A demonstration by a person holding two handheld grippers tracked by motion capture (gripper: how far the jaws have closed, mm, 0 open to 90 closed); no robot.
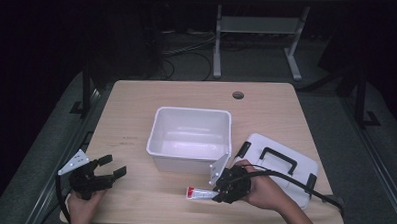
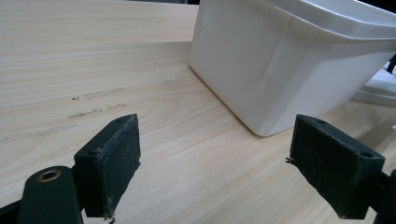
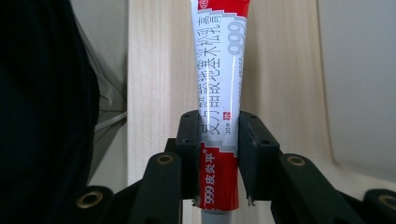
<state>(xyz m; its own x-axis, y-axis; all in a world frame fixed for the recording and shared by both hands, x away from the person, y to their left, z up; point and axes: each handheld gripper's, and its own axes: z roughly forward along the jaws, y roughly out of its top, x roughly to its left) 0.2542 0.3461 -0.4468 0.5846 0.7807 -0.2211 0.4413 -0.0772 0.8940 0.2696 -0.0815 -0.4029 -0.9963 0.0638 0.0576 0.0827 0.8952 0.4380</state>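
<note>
A red and white ointment tube (image 1: pixel 199 193) lies near the table's front edge, just in front of the white plastic bin (image 1: pixel 155 135). My right gripper (image 1: pixel 219 195) is shut on the tube's end. In the right gripper view the tube (image 3: pixel 219 93) runs straight away between the two pads, printed with Chinese characters and "999". My left gripper (image 1: pixel 112 167) rests open at the table's front left corner. In the left gripper view its pads (image 2: pixel 112 161) stand wide apart over bare wood, with the bin's (image 2: pixel 280 60) corner ahead.
A white lid with a black handle (image 1: pixel 279 165) lies right of the bin, under my right hand. The wooden table (image 1: pixel 137 100) has a cable hole (image 1: pixel 238 95) at the back. Another table's frame (image 1: pixel 259 39) and cables stand on the dark floor beyond.
</note>
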